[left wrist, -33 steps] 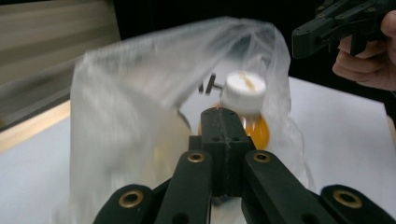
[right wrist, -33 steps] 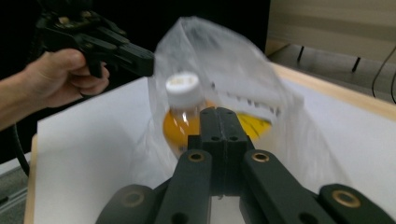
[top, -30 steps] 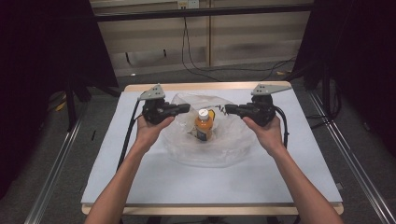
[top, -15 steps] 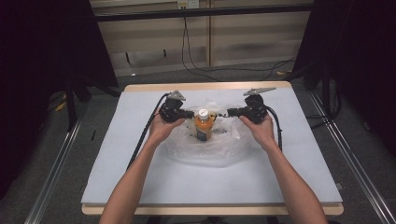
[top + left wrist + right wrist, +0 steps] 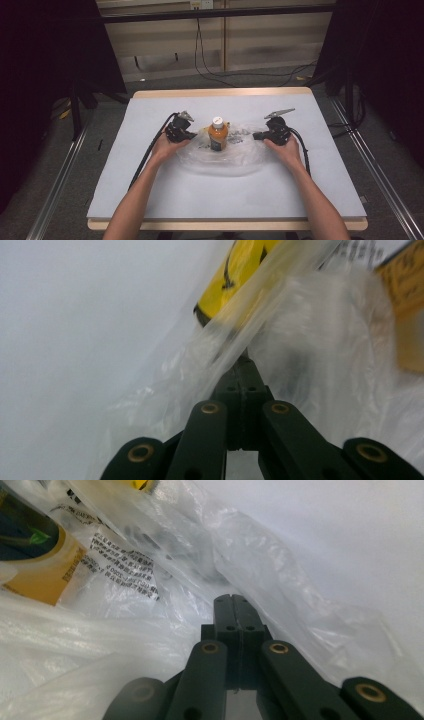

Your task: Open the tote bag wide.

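An orange bottle (image 5: 217,135) with a white cap stands upright in the middle of a clear plastic bag (image 5: 225,162) that lies spread low around it on the table. My left gripper (image 5: 192,135) is just left of the bottle, shut on the bag's left edge. My right gripper (image 5: 256,135) is off to the bottle's right, shut on the right edge. In the left gripper view, the film bunches at the closed tips (image 5: 243,362) under the yellow label (image 5: 235,270). The right gripper view has the closed tips (image 5: 232,599) among folds of the bag (image 5: 260,565), with the label (image 5: 35,575) at left.
The white-covered table (image 5: 150,200) has a wooden rim. Black cables trail from both grippers over the mat toward the person. Metal rails run along the floor on both sides, and dark stands rise behind the table's far corners.
Both hands have come down to the table and spread apart. The bag, earlier held up around the bottle, now lies low and wide, and the bottle stands exposed.
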Demonstrator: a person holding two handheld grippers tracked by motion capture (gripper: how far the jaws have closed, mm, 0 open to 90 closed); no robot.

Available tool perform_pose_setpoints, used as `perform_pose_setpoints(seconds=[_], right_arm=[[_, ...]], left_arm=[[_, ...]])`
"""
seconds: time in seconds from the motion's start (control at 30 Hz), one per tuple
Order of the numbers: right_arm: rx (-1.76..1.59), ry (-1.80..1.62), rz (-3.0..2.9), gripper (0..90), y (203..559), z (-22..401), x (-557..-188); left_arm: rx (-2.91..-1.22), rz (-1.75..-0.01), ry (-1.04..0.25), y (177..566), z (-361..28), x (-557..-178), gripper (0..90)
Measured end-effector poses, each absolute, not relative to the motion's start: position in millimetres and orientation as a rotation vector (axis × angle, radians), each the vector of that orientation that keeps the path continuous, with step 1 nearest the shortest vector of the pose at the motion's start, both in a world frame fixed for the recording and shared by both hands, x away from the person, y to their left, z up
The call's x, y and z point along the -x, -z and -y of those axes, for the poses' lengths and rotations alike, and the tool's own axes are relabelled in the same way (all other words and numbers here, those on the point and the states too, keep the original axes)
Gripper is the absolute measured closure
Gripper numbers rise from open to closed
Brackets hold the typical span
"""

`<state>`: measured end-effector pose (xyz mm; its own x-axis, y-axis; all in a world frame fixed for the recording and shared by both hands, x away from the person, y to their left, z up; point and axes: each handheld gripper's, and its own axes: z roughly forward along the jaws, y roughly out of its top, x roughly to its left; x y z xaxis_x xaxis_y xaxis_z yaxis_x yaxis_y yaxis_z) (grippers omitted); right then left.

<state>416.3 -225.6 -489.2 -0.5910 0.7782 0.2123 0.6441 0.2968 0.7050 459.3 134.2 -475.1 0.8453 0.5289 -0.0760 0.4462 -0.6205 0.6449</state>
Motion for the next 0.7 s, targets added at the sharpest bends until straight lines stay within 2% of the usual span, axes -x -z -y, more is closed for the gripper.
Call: perform_pose_setpoints(seconds=[0.07, 0.13, 0.3, 0.37, 0.4, 0.5, 0.57, 0.7], right_arm=[[-1.315, -1.152, -2.379, 90.0, 489, 231, -412], [-1.303, -1.146, -2.383, 90.0, 489, 233, -411], [-1.257, -1.109, -2.389, 90.0, 487, 238, -405], [-1.235, -1.062, -2.401, 90.0, 485, 235, -404], [-1.225, -1.049, -2.402, 90.0, 484, 233, -404], [-1.227, -1.035, -2.412, 90.0, 483, 231, -403], [-1.225, -1.073, -2.41, 90.0, 477, 229, -404], [-1.204, -1.131, -2.397, 90.0, 465, 231, -401]], left_arm=[[-2.399, -0.653, -0.175, 473, -144, -460, 90.0], [-2.336, -0.713, -0.182, 476, -149, -455, 90.0], [-2.348, -0.701, -0.198, 475, -164, -450, 90.0], [-2.404, -0.666, -0.21, 472, -171, -451, 90.0], [-2.351, -0.717, -0.197, 474, -171, -450, 90.0], [-2.348, -0.716, -0.207, 472, -172, -451, 90.0], [-2.247, -0.701, -0.204, 460, -172, -446, 90.0], [-2.209, -0.672, -0.228, 440, -177, -441, 90.0]])
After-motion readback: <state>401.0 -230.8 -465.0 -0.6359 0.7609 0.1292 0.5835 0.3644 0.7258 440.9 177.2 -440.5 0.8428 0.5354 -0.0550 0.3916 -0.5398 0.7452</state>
